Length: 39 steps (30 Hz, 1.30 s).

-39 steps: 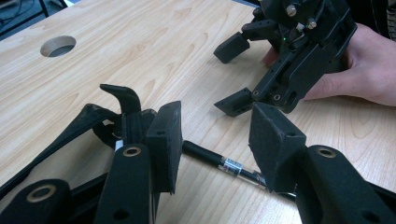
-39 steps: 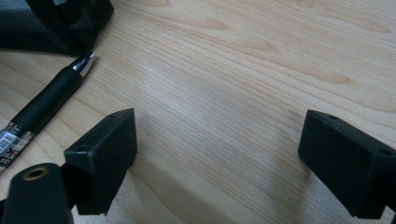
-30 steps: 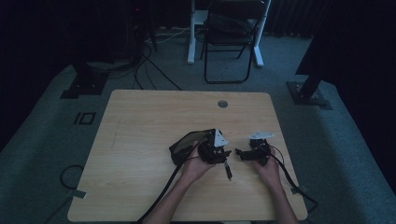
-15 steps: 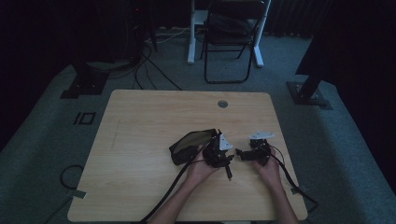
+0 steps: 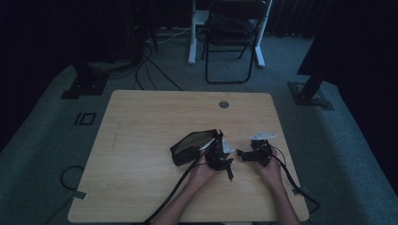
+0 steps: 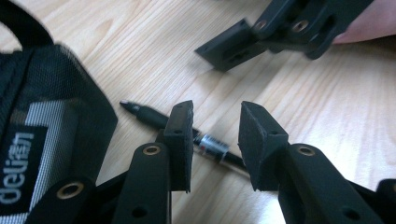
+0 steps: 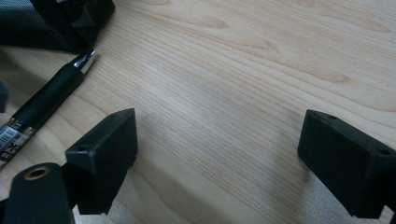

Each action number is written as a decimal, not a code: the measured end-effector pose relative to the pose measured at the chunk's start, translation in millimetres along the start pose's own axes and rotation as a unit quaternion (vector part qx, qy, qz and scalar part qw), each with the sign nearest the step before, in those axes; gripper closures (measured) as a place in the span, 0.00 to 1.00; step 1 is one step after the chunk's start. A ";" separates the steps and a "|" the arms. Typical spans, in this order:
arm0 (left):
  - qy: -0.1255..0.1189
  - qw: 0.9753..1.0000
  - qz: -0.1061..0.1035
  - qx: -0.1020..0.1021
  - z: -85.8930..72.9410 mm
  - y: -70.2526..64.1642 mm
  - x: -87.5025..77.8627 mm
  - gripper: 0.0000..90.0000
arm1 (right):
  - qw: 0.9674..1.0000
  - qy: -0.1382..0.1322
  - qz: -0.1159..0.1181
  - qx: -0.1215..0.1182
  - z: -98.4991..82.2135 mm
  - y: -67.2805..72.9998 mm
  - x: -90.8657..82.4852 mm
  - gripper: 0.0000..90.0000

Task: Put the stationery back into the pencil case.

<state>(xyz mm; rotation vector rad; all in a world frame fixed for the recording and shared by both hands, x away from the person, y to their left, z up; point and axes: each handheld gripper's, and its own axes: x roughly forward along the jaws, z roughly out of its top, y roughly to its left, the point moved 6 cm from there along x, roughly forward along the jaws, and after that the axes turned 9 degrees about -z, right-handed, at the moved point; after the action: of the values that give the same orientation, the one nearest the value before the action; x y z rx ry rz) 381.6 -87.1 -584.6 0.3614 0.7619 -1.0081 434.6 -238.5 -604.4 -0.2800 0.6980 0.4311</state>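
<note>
At the left lies the black mesh pencil pouch (image 5: 190, 145) with a grey panel and a printed label, resting on the pale wooden table (image 5: 141, 122), its mouth gaping toward the person's hands. Just right of the pouch, touching its edge or very nearly, lies the slim black pen (image 6: 154, 116) with a barcode sticker on its barrel, its tip pointing at the pouch. The left gripper (image 6: 215, 140) stands over the pen just right of the pouch; its jaws have just been closing, and they now straddle the barrel with a clear gap on each side, so the pads do not yet press on it. Farther right of the pouch, the right gripper (image 7: 219, 149) hovers low over bare wood with its jaws spread wide and nothing between them; the pen's tip end (image 7: 51, 93) lies off to its side.

As a judgement, the work is at its start: the pen is still flat on the table outside the pouch, lined up for a pinch. What is left seems to be closing on the barrel, lifting it, and slipping it into the pouch, perhaps with the right gripper steadying the opening.
</note>
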 end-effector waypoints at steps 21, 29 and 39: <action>0.015 1.000 -0.010 -0.011 -12.4 3.9 -1.3 0.85 | 1.000 0.000 0.000 0.000 0.0 0.1 0.0 0.13; 0.023 0.999 -0.017 -0.014 -16.8 7.1 -7.2 0.88 | 1.000 0.000 0.000 0.001 0.0 0.2 0.0 0.13; 0.033 0.999 -0.034 -0.016 -21.1 7.6 -13.0 0.80 | 1.000 0.000 0.000 0.000 0.0 0.0 0.0 0.13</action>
<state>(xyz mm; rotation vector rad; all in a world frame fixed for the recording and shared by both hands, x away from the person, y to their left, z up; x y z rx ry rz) 375.5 -62.6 -590.4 0.3438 0.8540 -1.0509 434.6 -238.5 -604.4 -0.2800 0.6977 0.4314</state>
